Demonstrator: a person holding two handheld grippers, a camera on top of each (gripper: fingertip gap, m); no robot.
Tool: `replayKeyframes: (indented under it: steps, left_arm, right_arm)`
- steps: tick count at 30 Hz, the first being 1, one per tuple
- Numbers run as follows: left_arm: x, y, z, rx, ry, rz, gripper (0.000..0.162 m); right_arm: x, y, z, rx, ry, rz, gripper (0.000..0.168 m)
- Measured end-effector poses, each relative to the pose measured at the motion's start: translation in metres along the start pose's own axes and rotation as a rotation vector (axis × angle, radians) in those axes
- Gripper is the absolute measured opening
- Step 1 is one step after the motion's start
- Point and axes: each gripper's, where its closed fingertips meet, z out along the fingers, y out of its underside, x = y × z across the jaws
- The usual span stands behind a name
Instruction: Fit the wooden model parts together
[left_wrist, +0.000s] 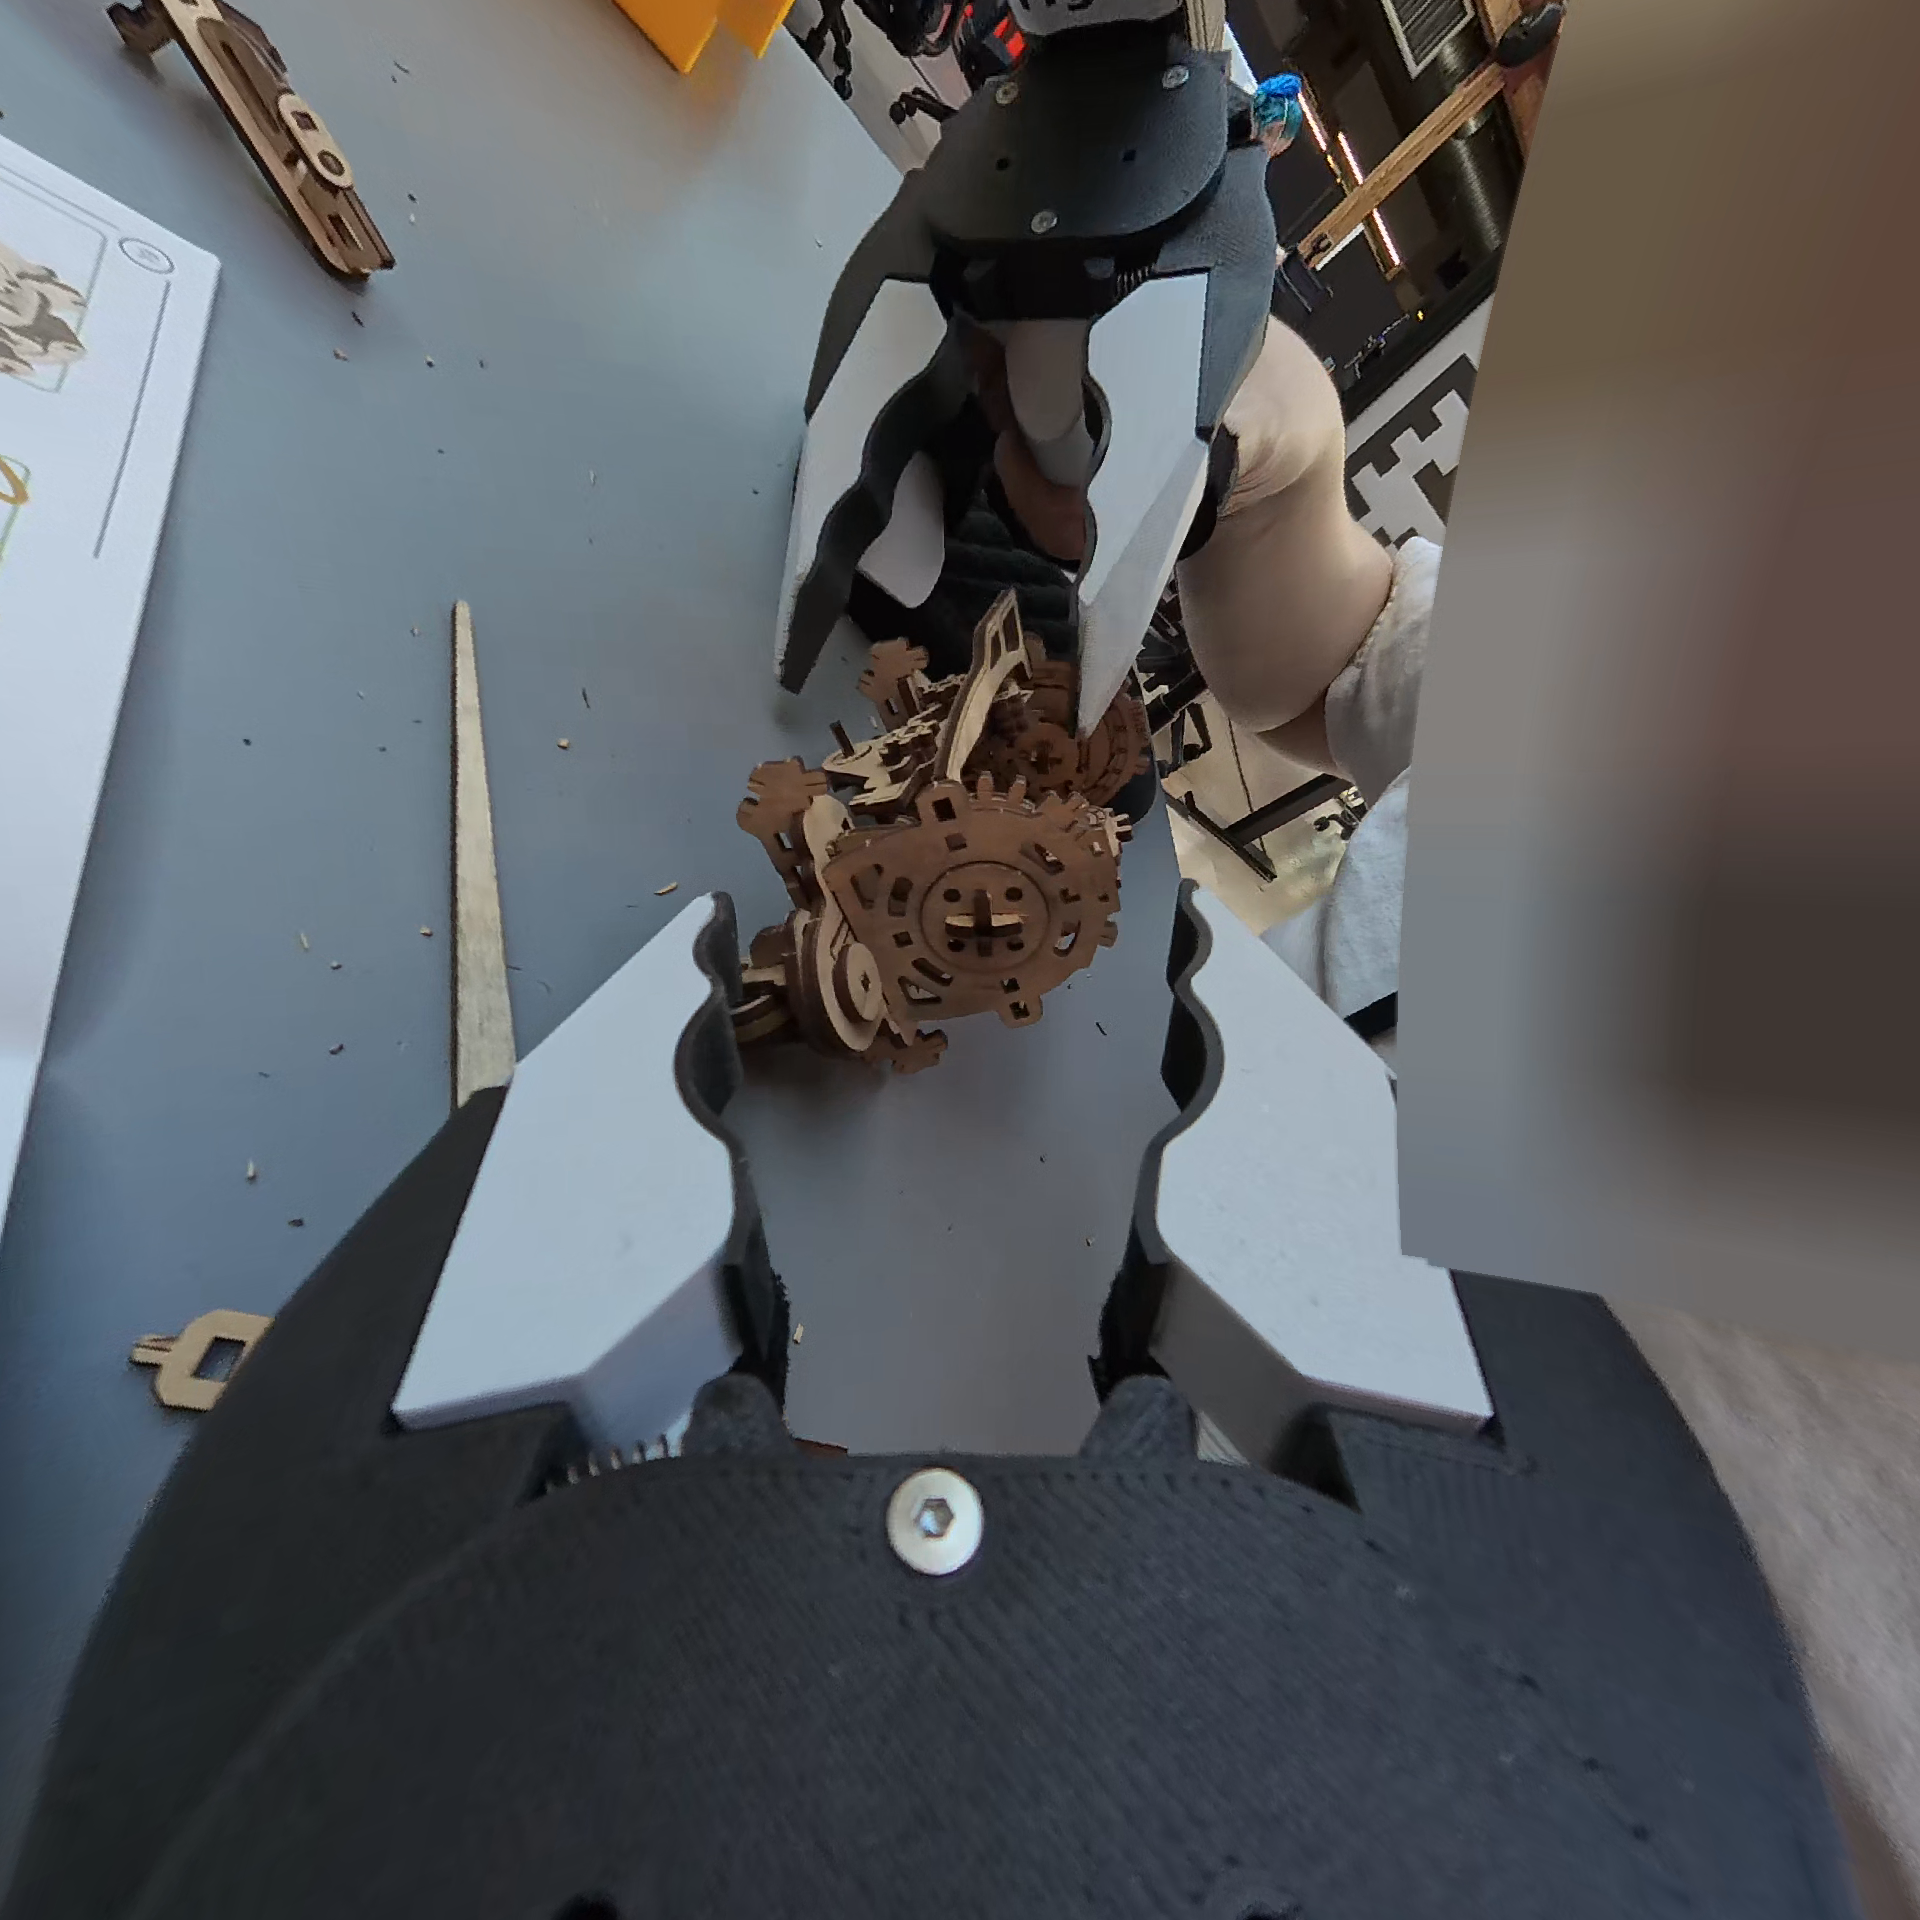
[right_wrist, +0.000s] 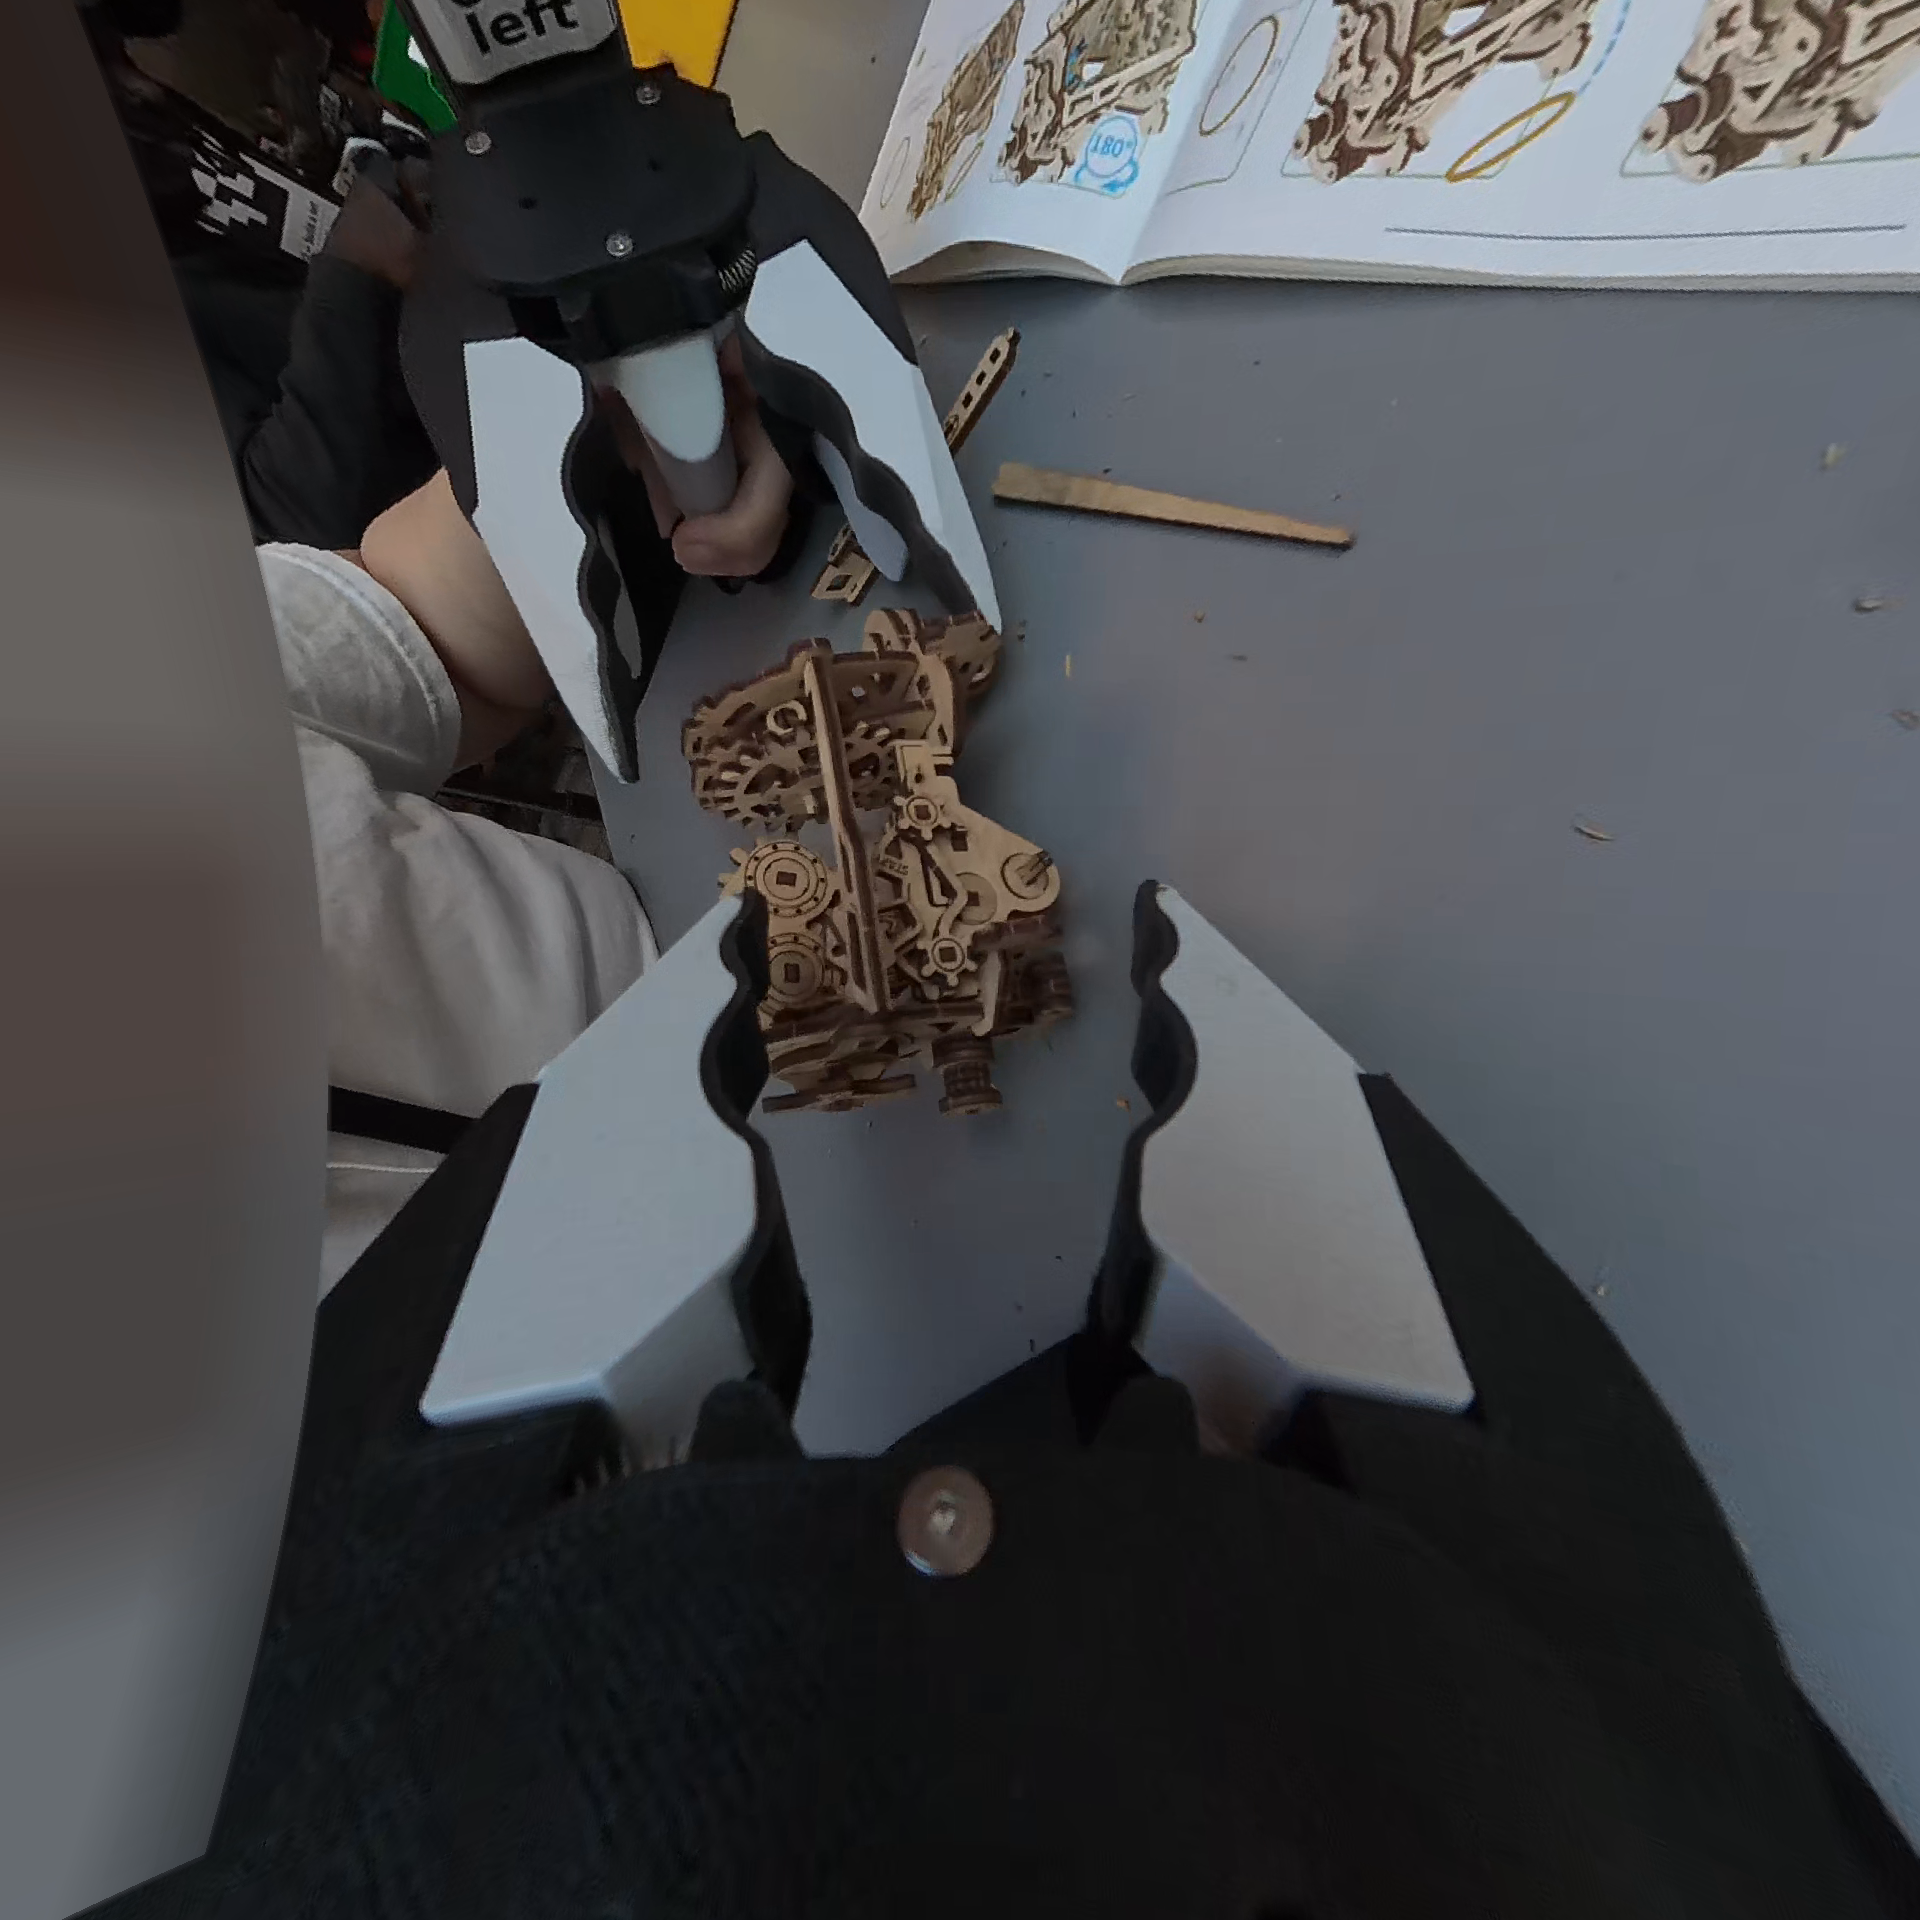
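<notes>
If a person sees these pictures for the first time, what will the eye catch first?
First, the wooden gear model near the grey table's edge, lying between both open grippers. The left gripper and the right gripper face it from opposite sides. Next, the open instruction booklet farther back, with a tapered wooden stick between it and the model.

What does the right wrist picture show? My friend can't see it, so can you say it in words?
A half-built wooden model of gears and plates sits on a grey table between two open tongs, the right tongs near and the left tongs opposite. An open instruction booklet and a loose wooden strip lie behind.
</notes>
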Motion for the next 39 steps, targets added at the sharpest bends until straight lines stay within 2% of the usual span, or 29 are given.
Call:
replayKeyframes:
  steps: [8, 11, 17, 21, 29, 39]
  left_arm:
    - [-0.001, 0.000, 0.002, 0.003, -0.007, -0.058, 0.077]
    - [-0.002, 0.001, 0.003, 0.006, -0.007, -0.075, 0.073]
    - [0.000, 0.004, 0.003, 0.000, 0.009, -0.077, 0.071]
    - [0.005, 0.007, 0.006, -0.005, 0.006, -0.048, 0.075]
    - [0.010, 0.011, 0.007, 0.015, -0.059, 0.015, 0.073]
    - [0.025, 0.017, 0.004, 0.063, -0.036, -0.052, 0.077]
  right_arm:
    - [-0.004, 0.009, 0.015, -0.181, -0.074, 0.035, 0.065]
    - [-0.005, 0.012, 0.017, -0.214, -0.093, 0.048, 0.051]
    - [-0.006, 0.012, 0.017, -0.171, -0.096, 0.046, 0.051]
    - [-0.010, 0.012, 0.015, -0.119, -0.051, -0.022, 0.050]
    - [-0.019, 0.010, 0.014, -0.008, 0.035, -0.150, 0.050]
    - [-0.027, 0.016, 0.017, -0.021, 0.079, -0.218, 0.050]
